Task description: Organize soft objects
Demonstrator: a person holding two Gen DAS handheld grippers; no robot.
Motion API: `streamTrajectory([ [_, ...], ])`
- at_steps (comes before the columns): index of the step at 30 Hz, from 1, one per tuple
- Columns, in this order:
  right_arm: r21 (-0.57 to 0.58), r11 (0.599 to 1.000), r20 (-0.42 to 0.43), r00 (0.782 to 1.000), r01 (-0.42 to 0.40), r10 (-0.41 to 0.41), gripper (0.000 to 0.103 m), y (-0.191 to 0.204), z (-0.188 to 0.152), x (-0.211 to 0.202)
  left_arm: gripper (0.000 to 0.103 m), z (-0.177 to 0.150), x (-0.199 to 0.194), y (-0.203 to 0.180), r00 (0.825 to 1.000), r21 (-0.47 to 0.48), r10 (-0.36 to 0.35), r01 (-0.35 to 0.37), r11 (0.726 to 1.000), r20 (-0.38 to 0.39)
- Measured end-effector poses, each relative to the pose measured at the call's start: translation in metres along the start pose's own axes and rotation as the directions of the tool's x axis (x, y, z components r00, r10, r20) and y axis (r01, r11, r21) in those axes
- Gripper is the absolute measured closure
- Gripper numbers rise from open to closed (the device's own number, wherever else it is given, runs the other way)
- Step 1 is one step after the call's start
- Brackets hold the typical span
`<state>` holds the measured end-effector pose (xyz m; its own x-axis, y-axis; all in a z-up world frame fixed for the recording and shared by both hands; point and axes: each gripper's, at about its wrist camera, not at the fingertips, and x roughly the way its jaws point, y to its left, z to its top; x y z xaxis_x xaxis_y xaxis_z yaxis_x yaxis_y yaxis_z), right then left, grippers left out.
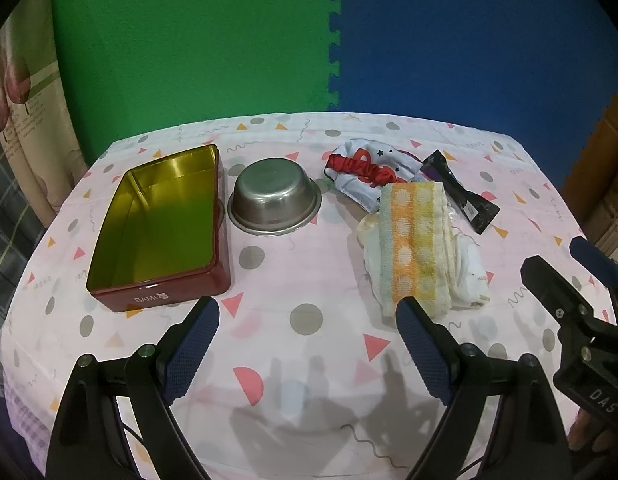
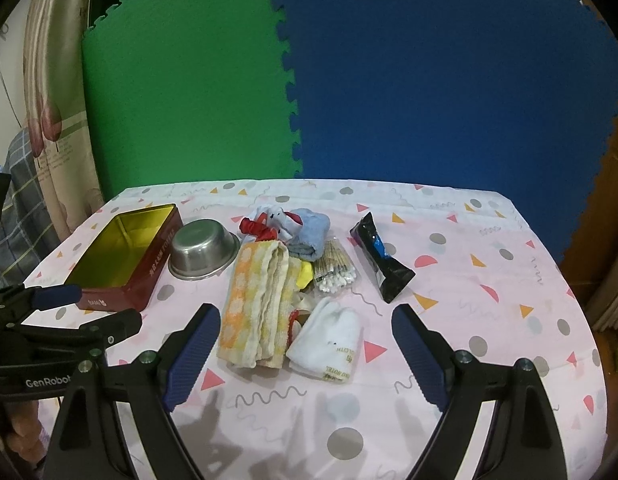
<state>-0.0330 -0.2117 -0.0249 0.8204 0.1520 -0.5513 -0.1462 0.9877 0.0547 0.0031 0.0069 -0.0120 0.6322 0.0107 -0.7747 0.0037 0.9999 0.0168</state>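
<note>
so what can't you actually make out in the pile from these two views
- Yellow item, right wrist view: mostly hidden behind the striped towel; can't identify it.
- Cotton swabs: not visible in the left wrist view, blocked by the towel.
- White cloth print: too small to read fully.
- Black packet label: blurred in both views.

I see the yellow-and-orange towel (image 2: pixel 256 304) folded, lying lengthwise mid-table. A folded white cloth (image 2: pixel 328 340) touches its right side. Behind them sit a blue cloth (image 2: pixel 311 236), a white star-print fabric (image 2: pixel 279 216) and a red scrunchie (image 2: pixel 258 229), bunched together. The red tin (image 2: pixel 121 258), far left, stands open and empty.
</note>
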Motion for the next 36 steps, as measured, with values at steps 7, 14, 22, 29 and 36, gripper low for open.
streamTrajectory([
  [7, 0.0, 1.0, 0.002, 1.0, -0.001, 0.001, 0.013, 0.0004, -0.0007, 0.0001, 0.015, -0.0002, 0.0, 0.0002, 1.0, -0.003, -0.002, 0.002, 1.0, 0.0],
  [14, 0.002, 1.0, 0.002, 1.0, -0.004, 0.004, 0.013, 0.0005, -0.0016, 0.001, 0.015, -0.0003, -0.0004, 0.0005, 1.0, -0.004, -0.004, 0.004, 1.0, -0.001],
  [22, 0.002, 1.0, 0.002, 1.0, -0.006, 0.006, 0.013, 0.0, -0.0013, 0.0008, 0.015, -0.0004, -0.001, 0.0011, 1.0, -0.005, -0.003, 0.003, 1.0, -0.002],
  [29, 0.002, 1.0, 0.002, 1.0, -0.005, 0.005, 0.013, -0.0001, -0.0016, 0.0013, 0.015, -0.0007, -0.0012, 0.0012, 1.0, -0.007, -0.002, 0.002, 1.0, -0.005],
  [36, 0.001, 1.0, -0.002, 1.0, -0.005, 0.005, 0.013, -0.0005, -0.0012, 0.0022, 0.015, -0.0008, 0.0005, 0.0021, 1.0, -0.006, -0.001, 0.0, 1.0, -0.01],
])
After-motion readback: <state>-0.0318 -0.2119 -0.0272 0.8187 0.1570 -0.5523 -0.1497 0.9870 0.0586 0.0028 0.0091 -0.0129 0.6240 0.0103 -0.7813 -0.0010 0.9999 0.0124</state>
